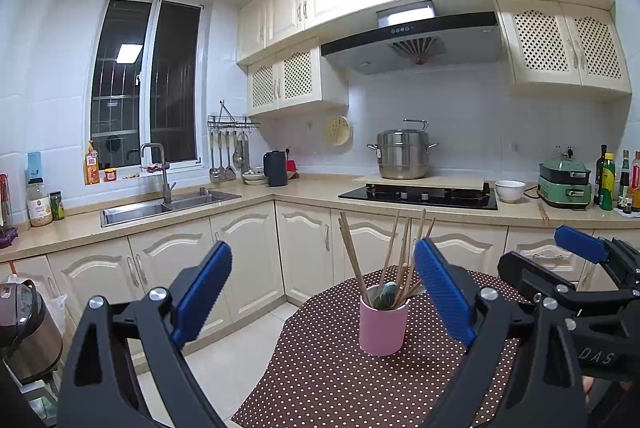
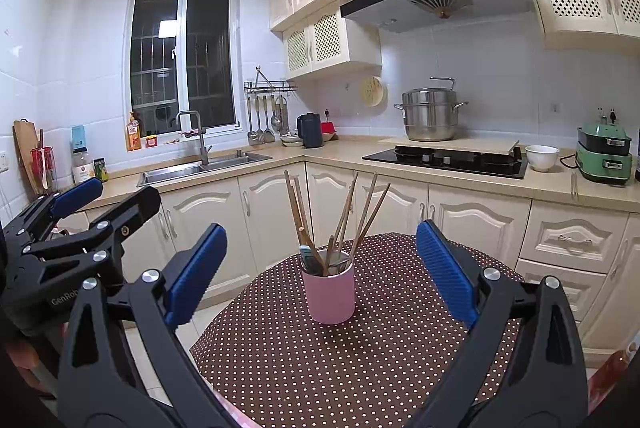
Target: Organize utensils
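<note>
Kitchen table — both claws spread, raised.

left tongs: black frame, blue ribbed pads, silver screws | right tongs: same

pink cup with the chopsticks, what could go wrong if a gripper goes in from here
1. The chopsticks fan out at different angles above the pink cup, so an open right gripper closing in could knock several or catch more than one.
2. The cup is narrow with tall, leaning contents and stands free on the dotted tablecloth; a sideways pull might tip it.
3. The left gripper hangs close beside the right; the two could bump.
</note>
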